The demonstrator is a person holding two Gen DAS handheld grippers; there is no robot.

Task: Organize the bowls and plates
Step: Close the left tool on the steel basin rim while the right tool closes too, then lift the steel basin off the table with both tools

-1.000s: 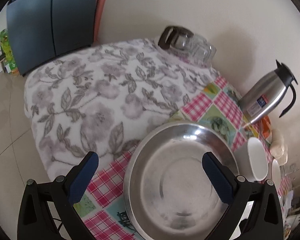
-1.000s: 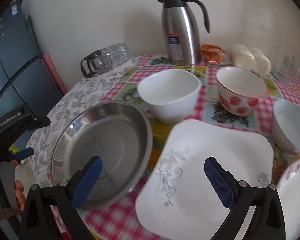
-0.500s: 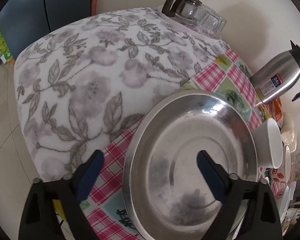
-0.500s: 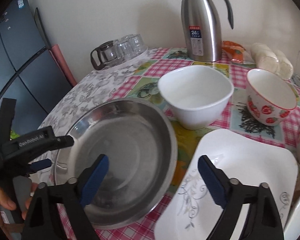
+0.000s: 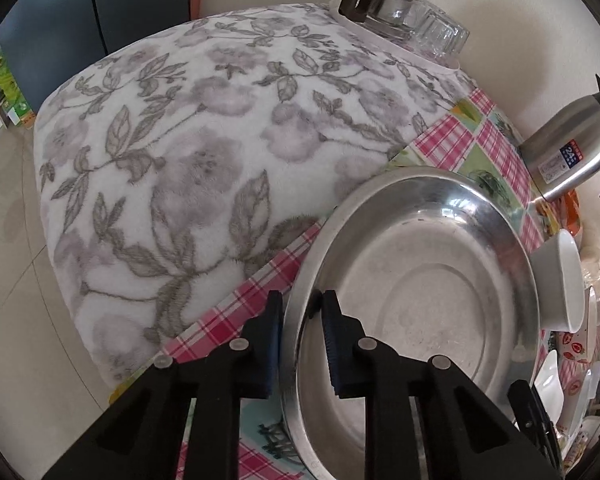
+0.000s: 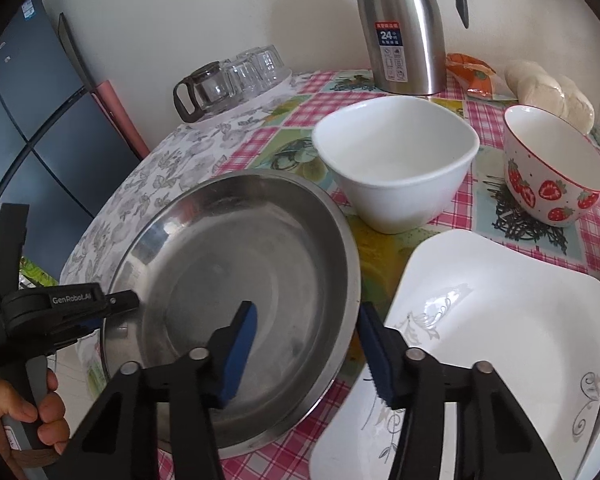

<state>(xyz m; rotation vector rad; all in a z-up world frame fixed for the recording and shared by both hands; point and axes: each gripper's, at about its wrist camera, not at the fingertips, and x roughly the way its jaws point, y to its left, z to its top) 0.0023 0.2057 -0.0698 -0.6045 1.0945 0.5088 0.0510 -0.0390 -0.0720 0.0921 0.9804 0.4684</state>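
Left claw — marked "GenRobot.AI" — clamps the steel plate rim; right claw closing astride it; flask label reads "24".

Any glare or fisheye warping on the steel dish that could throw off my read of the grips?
Left wrist view: bright glare on the steel dish far rim; the near rim by the left gripper reads clearly. Right wrist view: duller reflections, fisheye bending at the edges, right gripper sharp.

Readable marks

I read "GenRobot.AI" on my left gripper, and a large "24" on the flask label; the small print under it I can't make out.
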